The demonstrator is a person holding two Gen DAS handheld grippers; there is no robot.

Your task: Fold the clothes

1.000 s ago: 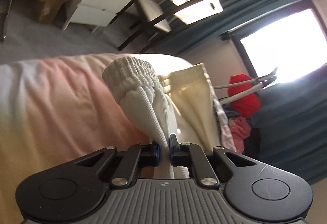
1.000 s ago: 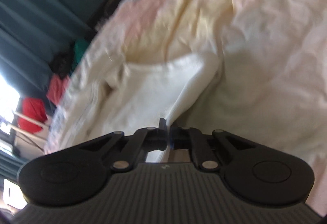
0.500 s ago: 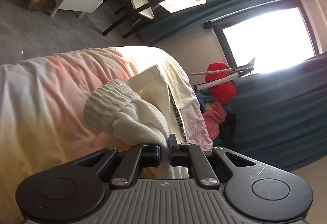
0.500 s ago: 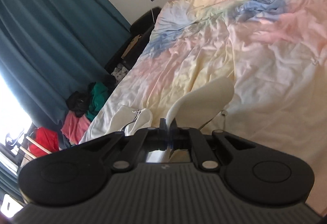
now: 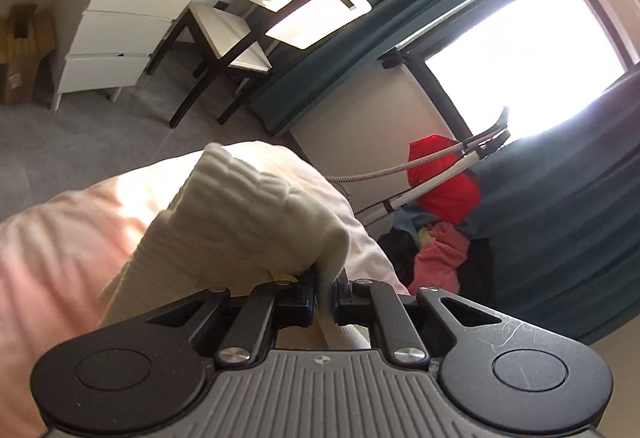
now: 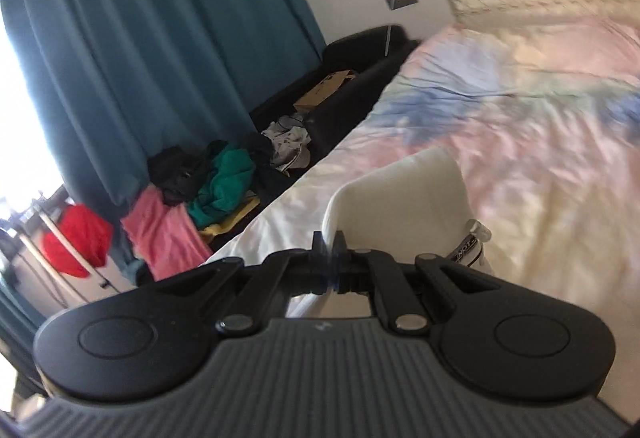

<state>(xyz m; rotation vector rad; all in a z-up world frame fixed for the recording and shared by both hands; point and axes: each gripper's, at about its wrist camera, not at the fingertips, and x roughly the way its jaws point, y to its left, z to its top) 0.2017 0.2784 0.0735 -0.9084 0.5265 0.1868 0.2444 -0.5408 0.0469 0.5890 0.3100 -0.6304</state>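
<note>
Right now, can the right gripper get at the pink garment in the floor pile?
Probably not: the right gripper is shut on the cream garment, and the pink garment lies off the bed by the curtain.

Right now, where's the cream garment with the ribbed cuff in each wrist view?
Left wrist: cream ribbed-cuff garment at centre, bunched above the left claw, which pinches it.
Right wrist: smooth cream fabric at centre, pinched in the right claw; cuff not visible.
Shared landmark: red cloth by the window.
</note>
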